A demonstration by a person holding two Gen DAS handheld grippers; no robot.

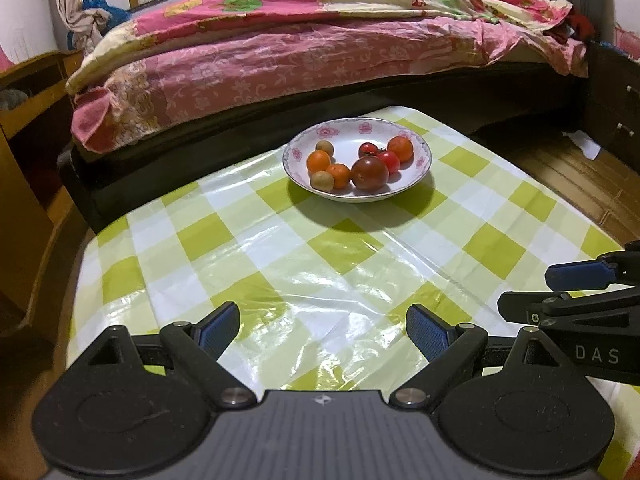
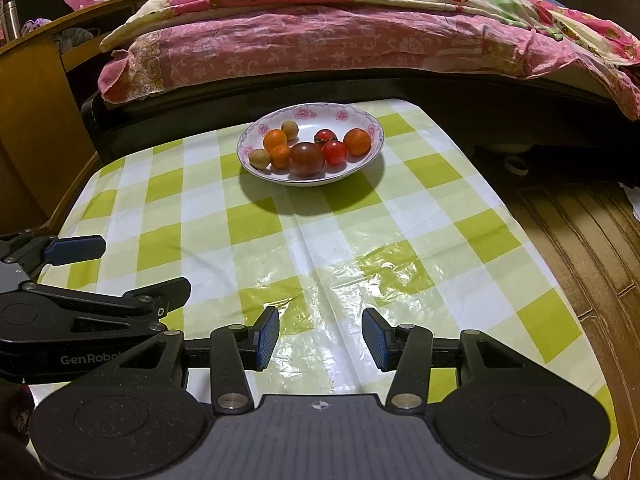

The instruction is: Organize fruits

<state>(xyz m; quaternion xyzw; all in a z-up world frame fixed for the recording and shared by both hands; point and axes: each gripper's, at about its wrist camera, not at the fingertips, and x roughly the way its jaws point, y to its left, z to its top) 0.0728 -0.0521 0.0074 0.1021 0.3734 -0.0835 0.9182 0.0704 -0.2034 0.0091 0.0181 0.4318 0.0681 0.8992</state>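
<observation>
A white bowl with pink flowers stands at the far end of the checked table. It holds several fruits: small oranges, a dark red tomato, little red tomatoes and brownish longans. My left gripper hovers open over the near part of the table, nothing between its fingers. My right gripper is beside it, also open and empty. Each shows at the edge of the other's view, the right gripper and the left gripper.
The table wears a glossy green and white checked cloth. A bed with a pink floral quilt runs behind it. Wooden furniture stands to the left, a wooden floor to the right.
</observation>
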